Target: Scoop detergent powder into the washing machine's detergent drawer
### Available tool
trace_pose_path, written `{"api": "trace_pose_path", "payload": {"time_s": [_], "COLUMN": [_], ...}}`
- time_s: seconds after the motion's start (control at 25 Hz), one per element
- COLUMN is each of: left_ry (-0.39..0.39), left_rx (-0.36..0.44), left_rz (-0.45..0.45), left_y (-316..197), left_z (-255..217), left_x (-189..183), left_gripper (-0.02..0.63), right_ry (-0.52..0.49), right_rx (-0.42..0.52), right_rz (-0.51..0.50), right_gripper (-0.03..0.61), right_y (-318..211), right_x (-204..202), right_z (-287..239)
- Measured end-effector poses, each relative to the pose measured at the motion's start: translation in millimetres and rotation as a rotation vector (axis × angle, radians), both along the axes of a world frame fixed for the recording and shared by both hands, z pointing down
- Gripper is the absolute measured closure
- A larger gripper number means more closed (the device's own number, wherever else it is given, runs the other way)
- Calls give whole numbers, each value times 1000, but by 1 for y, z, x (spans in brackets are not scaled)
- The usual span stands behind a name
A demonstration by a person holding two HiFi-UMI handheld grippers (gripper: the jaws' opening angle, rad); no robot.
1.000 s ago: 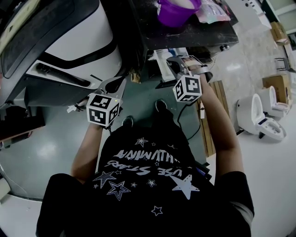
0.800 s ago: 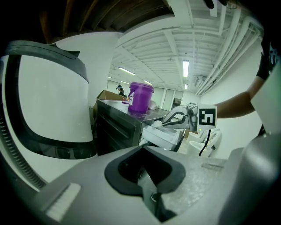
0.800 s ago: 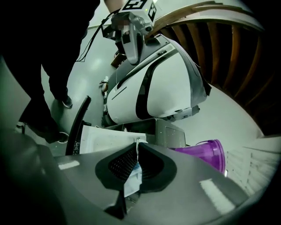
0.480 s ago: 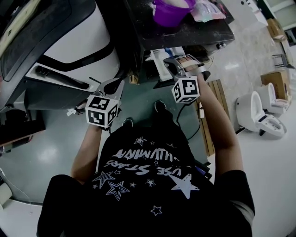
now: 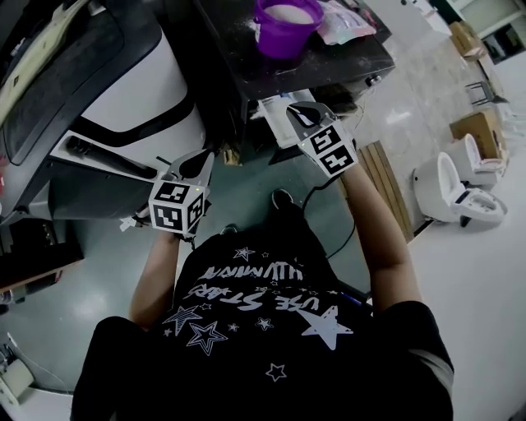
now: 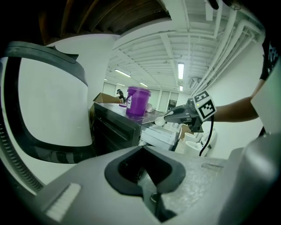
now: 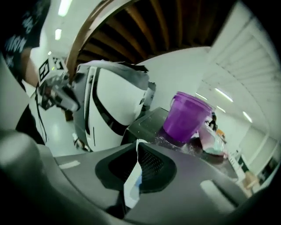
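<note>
A purple bucket (image 5: pixel 286 25) of white detergent powder stands on the dark machine top (image 5: pixel 329 62). Below its front edge the white detergent drawer (image 5: pixel 278 119) is pulled open. My right gripper (image 5: pixel 302 113) hangs over the drawer, shut on the handle of a white scoop (image 7: pixel 131 184). The left gripper view shows the scoop's bowl (image 6: pixel 160 119) sticking out above the drawer (image 6: pixel 159 134); what it holds is unclear. My left gripper (image 5: pixel 197 164) stays to the left beside a white and black rounded machine (image 5: pixel 140 90), shut with nothing in it (image 6: pixel 142 149).
A pink bag (image 5: pixel 341 20) lies right of the bucket, with spilled powder on the top. A cable runs down from the right gripper over the green floor (image 5: pixel 246 185). White toilets (image 5: pixel 448 193) and cardboard boxes (image 5: pixel 472 127) stand at the right.
The right gripper has turned and lifted a little above the drawer, still with the scoop. The head view has swung slightly. The left gripper has hardly moved.
</note>
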State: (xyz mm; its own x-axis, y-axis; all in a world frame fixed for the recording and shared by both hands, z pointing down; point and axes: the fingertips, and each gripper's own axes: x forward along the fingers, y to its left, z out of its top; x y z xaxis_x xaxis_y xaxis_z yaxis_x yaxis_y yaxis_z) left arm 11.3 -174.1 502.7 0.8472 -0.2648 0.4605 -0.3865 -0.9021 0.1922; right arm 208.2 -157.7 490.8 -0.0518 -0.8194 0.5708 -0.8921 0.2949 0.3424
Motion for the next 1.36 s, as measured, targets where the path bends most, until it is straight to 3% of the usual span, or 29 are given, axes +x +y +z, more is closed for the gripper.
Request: {"api": "trace_pose_path", "payload": {"time_s": [0.28,0.6,0.96,1.36], "left_ry": [-15,-25,-27,5], "left_rx": [25,-10,-19,-3], "left_rz": [137,258,322,361], "left_y": [17,53,88,162], "left_z": [4,12,20,-3], "left_x": [-16,-17,-15,-29], "left_gripper": [614,614,614,614], "right_ry": [-487,-834,-918,-975], "right_rx": [156,347,373,428], "right_rz": [347,571,711,774], "right_gripper": [543,545,545,545], "right_y": [33,92,160,262], "right_x": [-16,-38,-56,-110], "right_z": [-33,-56,-25,-25]}}
